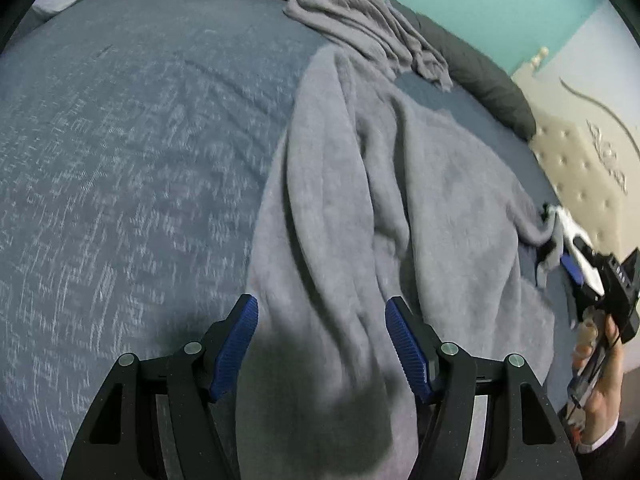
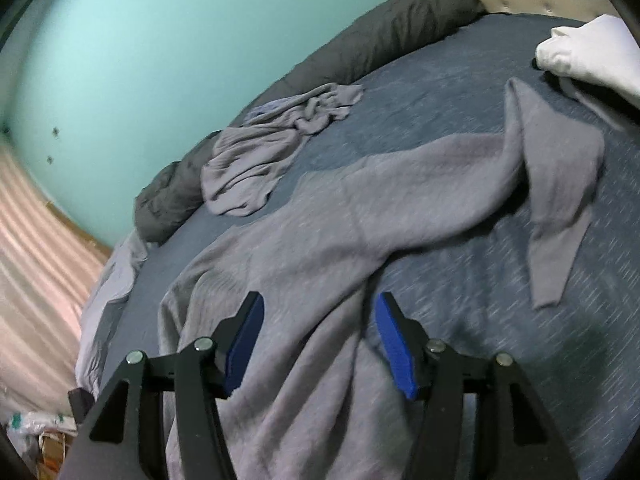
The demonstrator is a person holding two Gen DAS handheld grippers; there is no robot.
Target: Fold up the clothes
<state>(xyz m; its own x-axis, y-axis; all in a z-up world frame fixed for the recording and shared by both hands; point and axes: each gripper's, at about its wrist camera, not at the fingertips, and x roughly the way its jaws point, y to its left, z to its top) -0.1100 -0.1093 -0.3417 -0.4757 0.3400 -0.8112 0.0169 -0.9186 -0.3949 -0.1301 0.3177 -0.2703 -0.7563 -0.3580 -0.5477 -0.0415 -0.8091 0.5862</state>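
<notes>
Both the left gripper (image 1: 322,314) and right gripper (image 2: 320,312) gape wide, empty, over the sweater (image 2: 320,232) on the bed (image 1: 120,140); a crumpled shirt (image 1: 360,24) lies at 12 o'clock.

Grey sweater (image 2: 320,240) near hem beyond bottom edge

Dim, motion-blurred views with strong fisheye edge distortion.

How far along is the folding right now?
Nothing looks folded yet. The large grey garment lies spread and wrinkled on the bed, one sleeve flung out. Both the left hand-held gripper and right hand-held gripper are open over it. The smaller crumpled garment by the dark pillows is untouched.
</notes>
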